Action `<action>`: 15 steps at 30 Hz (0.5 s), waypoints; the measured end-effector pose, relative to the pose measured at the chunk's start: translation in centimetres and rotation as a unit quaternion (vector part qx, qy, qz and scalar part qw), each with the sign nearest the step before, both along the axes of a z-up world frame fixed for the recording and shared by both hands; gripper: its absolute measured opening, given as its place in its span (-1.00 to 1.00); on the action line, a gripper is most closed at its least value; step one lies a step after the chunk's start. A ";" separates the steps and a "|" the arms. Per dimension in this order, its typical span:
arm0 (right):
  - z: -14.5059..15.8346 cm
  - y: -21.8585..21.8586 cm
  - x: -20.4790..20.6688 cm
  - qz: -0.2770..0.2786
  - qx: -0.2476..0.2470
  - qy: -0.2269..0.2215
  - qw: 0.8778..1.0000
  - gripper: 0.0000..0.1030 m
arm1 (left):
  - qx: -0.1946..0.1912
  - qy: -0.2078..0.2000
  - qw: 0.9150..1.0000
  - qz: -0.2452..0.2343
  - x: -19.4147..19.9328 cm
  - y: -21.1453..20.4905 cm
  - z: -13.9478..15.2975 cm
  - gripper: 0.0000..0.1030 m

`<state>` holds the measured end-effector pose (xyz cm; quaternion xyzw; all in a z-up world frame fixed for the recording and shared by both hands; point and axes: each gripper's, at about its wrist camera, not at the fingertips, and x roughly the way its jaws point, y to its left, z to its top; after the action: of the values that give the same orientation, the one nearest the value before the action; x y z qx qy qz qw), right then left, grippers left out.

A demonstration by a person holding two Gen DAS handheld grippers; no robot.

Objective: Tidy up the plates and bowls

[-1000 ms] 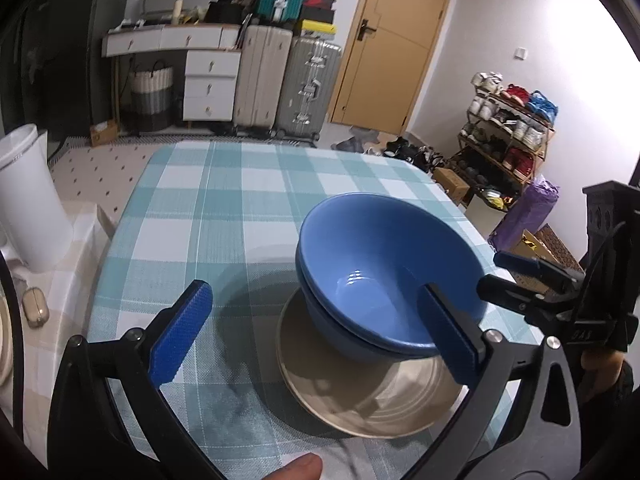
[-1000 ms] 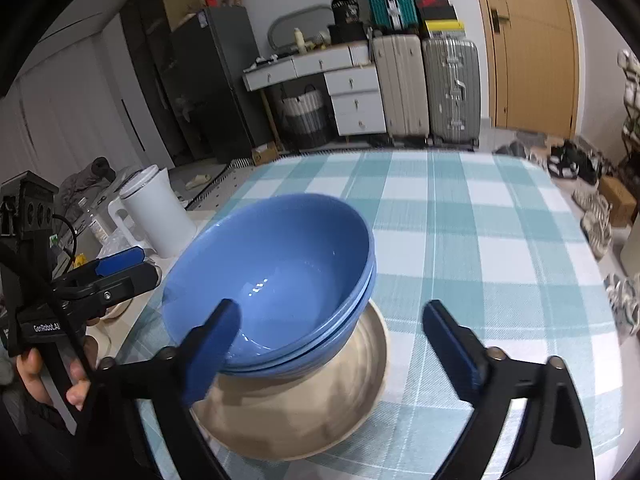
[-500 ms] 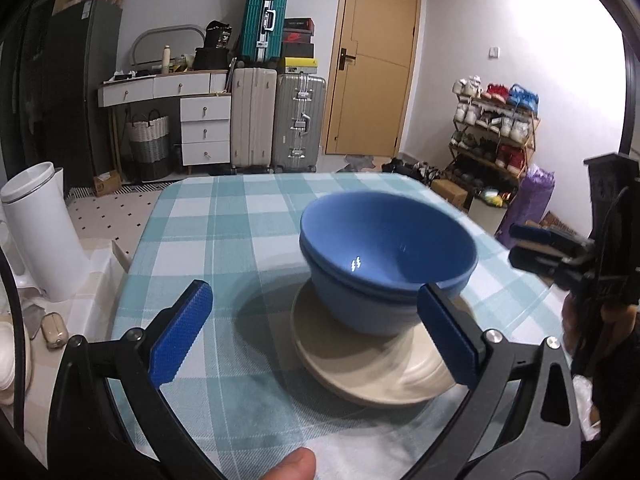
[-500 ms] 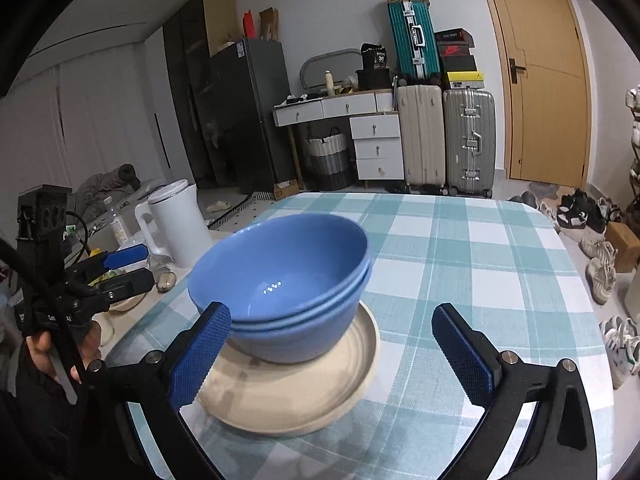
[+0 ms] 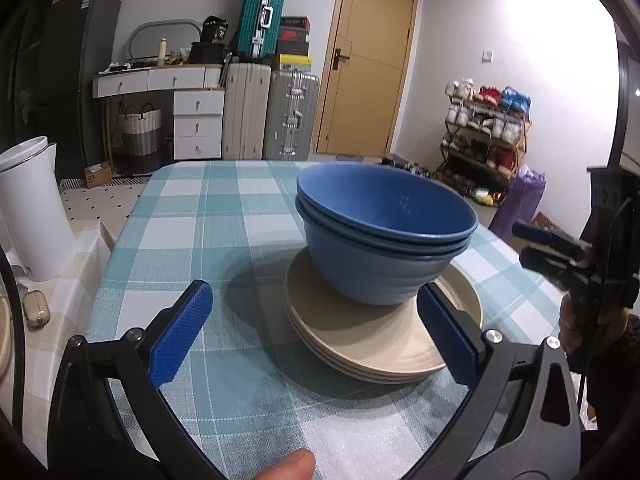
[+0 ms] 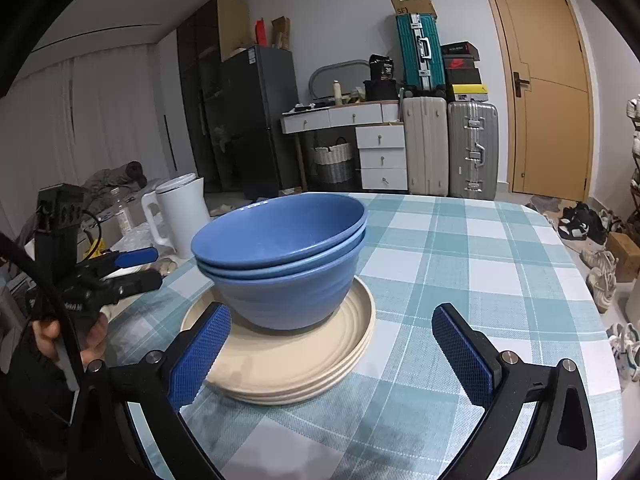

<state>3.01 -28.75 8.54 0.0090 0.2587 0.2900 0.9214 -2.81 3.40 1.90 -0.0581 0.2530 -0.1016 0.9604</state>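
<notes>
Your left gripper (image 5: 316, 332) is spread wide and empty, and so is your right gripper (image 6: 332, 354); neither touches any dish. Ahead of both tools, the blue bowls (image 5: 384, 236) sit nested, three rims showing, on a stack of beige plates (image 5: 380, 332), all on the checked tablecloth (image 5: 208, 216). From the left tool, the stack lies forward and toward its right finger (image 5: 448, 338), whose pad overlaps the plate rim in view; whether it touches cannot be told. From the right tool, the stack lies forward and toward its left finger.

The sorting looks essentially done, so the step in hand is probably to back away cleanly. Draw each tool straight toward yourself rather than sideways, so no pad catches a plate edge. The bowls sit toward the far side of the plates, not centred, so a nudge could shift them. If you do centre them, close on the rims from opposite sides and slide slowly. Mind the white kettle (image 6: 180, 212) off to the left, well apart from the stack.
</notes>
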 end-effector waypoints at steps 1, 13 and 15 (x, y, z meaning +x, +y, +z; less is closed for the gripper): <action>-0.2 -0.1 -0.1 0.001 -0.001 -0.002 1.000 0.99 | -0.004 -0.002 1.000 0.000 0.0 0.3 0.0 0.98; -1.3 0.2 -1.4 0.024 0.007 -0.032 0.999 0.99 | 0.002 -0.028 1.000 0.003 -0.9 0.6 -0.8 0.98; -1.3 0.3 -1.6 0.026 0.007 -0.036 0.999 0.99 | 0.002 -0.029 1.000 0.000 -0.8 0.5 -1.0 0.98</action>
<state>1.42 -28.42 7.22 -0.0017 0.2230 0.3157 0.9223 -3.64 3.87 0.90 -0.0527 0.2255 -0.1029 0.9674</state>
